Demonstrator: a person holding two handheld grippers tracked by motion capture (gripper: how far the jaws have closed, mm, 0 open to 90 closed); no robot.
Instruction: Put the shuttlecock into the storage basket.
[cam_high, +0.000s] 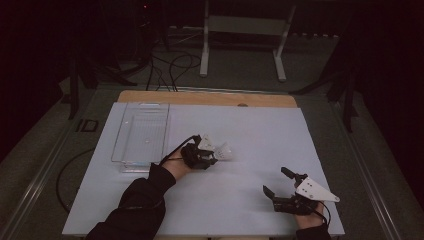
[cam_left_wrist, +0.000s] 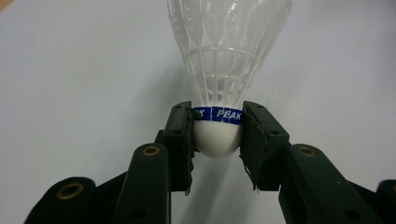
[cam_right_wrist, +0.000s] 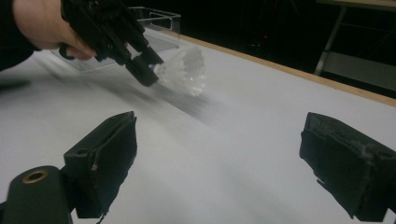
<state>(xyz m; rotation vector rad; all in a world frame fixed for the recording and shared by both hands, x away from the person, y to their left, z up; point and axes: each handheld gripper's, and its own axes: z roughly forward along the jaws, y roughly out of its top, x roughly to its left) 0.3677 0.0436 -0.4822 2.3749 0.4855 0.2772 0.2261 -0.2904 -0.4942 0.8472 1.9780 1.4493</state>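
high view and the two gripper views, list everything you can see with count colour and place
shuttlecock: one, white with a blue band round its rounded base, held by the base in the left gripper, near the table's middle
clear tray: one, see-through plastic, on the far left of the table, nothing visible in it
table: one, white top with a wooden strip along the far edge
metal frame: one, pale grey, on the floor behind the table
cables: several, black, on the floor behind the table
left gripper: one, black, jaws shut on the shuttlecock's base
right gripper: one, black with a grey plate, jaws open, near right of the table
sleeve: dark, on the left forearm
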